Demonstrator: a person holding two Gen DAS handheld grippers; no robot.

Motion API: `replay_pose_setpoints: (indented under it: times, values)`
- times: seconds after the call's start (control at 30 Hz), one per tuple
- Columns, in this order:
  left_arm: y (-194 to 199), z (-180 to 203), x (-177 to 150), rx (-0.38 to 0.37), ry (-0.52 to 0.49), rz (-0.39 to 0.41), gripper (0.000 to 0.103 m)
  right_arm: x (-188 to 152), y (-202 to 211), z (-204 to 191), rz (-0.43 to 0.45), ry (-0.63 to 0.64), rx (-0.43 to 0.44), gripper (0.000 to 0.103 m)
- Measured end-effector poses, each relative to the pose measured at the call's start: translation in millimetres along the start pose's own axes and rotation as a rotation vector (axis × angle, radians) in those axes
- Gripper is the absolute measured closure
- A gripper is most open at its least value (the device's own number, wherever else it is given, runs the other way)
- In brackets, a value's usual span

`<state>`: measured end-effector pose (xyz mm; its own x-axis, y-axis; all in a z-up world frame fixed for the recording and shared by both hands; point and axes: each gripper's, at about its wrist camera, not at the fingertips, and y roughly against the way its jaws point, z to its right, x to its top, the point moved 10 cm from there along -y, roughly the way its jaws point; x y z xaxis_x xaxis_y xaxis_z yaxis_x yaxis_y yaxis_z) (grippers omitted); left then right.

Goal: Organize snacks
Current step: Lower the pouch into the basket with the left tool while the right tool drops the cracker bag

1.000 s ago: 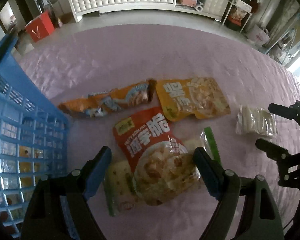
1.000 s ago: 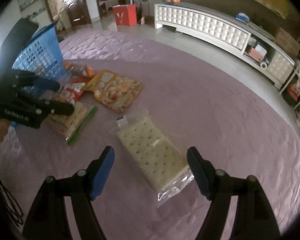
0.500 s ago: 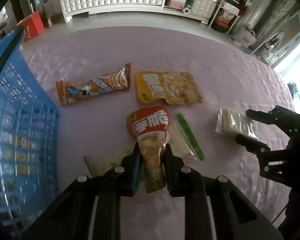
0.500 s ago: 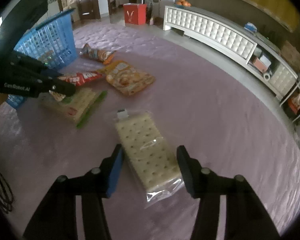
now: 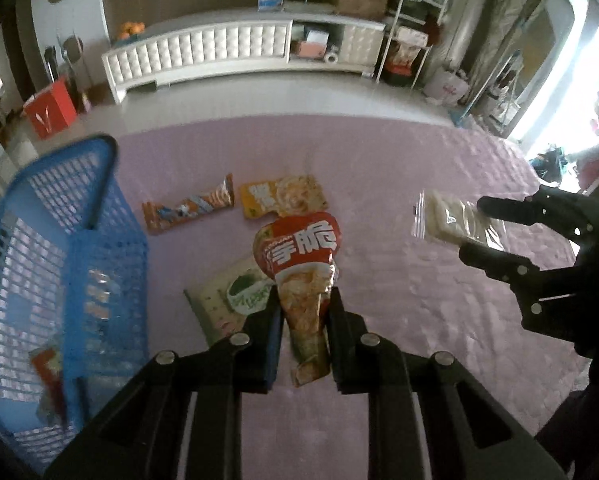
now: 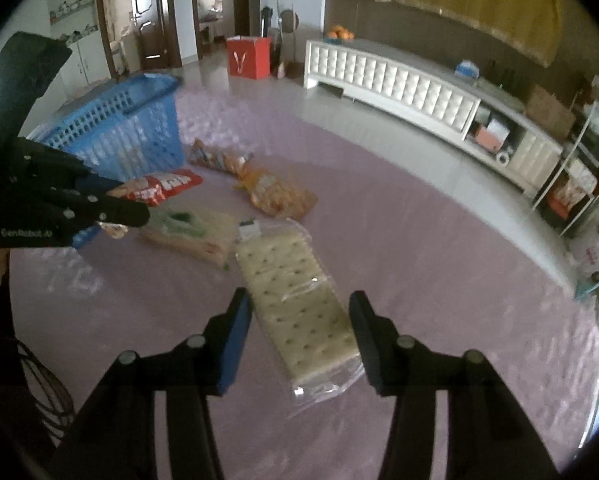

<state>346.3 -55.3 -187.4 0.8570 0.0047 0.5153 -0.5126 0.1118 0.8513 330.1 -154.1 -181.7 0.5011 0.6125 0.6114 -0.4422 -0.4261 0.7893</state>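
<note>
Left tongs [image 5: 304, 300] pinch the red snack bag [image 5: 299, 256], blue basket [image 5: 59, 248] at nine o'clock. Right tongs [image 6: 299, 316] are closing, pressing the cracker pack [image 6: 295, 300] above the purple quilt [image 6: 419, 240].

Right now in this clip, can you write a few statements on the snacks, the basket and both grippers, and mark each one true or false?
1. The left gripper has its jaws shut on the red printed snack bag. True.
2. The clear-wrapped pack of pale crackers lies inside the blue plastic lattice basket. False: it sits between the right gripper's closing jaws, over the pink quilted cover.
3. The yellow snack pouch is on the pink cover beside the long orange wrapper. True.
4. The basket holds nothing. False: some packets show through its lattice.
</note>
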Motion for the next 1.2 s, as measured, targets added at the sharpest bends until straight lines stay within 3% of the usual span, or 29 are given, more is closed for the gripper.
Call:
replay_pose_setpoints:
  times: [0.27, 0.47, 0.87, 1.2]
  values:
    - [66, -19, 3, 0.013, -0.016, 0.118, 0.085, 39, 65, -35, 0.132, -0.093, 0.065, 0.048]
    - [106, -50, -3, 0.045, -0.02, 0.167, 0.085, 61, 78, -68, 0.143, -0.07, 0.04, 0.048]
    - [142, -144, -26, 0.12, 0.027, 0.178, 0.085, 111, 54, -142, 0.157, -0.013, 0.077, 0.048]
    - [126, -197, -26, 0.126, 0.065, 0.14, 0.084, 131, 19, -175, 0.105, -0.015, 0.081, 0.048]
